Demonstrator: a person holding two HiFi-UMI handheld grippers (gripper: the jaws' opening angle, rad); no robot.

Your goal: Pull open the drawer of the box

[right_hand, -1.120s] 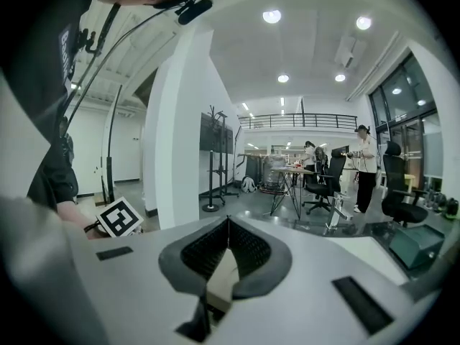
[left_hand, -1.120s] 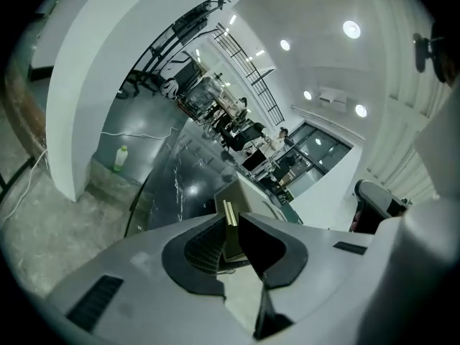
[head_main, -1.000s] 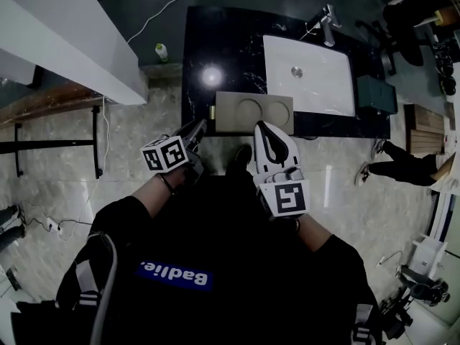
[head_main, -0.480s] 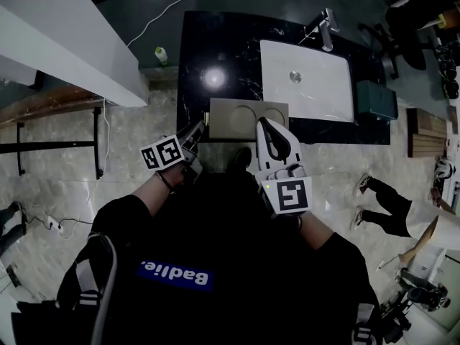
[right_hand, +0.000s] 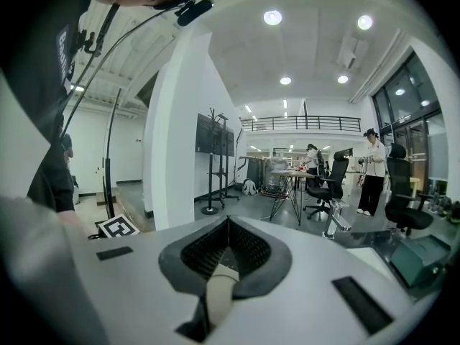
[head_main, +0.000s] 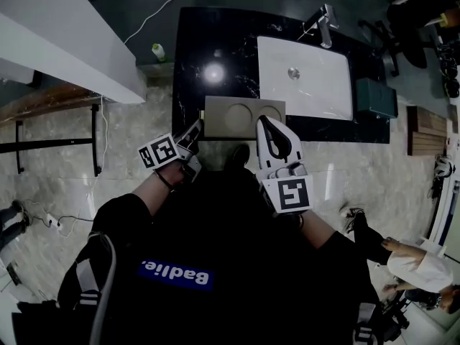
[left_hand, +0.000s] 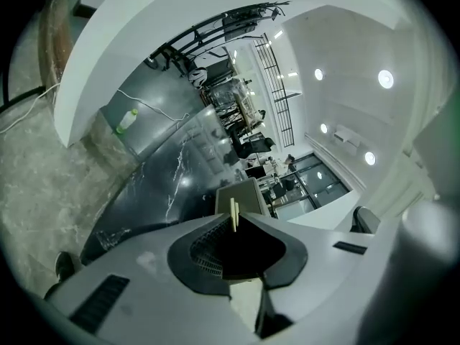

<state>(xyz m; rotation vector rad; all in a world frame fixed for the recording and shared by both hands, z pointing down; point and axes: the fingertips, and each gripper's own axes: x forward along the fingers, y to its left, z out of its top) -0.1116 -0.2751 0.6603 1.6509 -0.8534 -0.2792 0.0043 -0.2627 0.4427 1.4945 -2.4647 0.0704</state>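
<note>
Head view shows the person's dark shirt lowest in the picture, with both tools held out in front of it. The left gripper (head_main: pixel 197 129) reaches the left end of the box (head_main: pixel 241 117). In the left gripper view its jaws (left_hand: pixel 233 220) are pinched on a thin pale tab (left_hand: pixel 233 213) that stands at the near end of the box (left_hand: pixel 244 195). Whether the drawer has slid out cannot be told. The right gripper (head_main: pixel 264 122) hangs at the box's front edge, and in the right gripper view its jaws (right_hand: pixel 227 221) are pressed together with nothing between them. The box lies at the front edge of a black marble counter (head_main: pixel 194 56), just beside a white sink (head_main: pixel 316 92). A faucet (head_main: pixel 325 20) stands at the sink's far side, and a green bottle (head_main: pixel 158 51) stands off the counter's left end.
</note>
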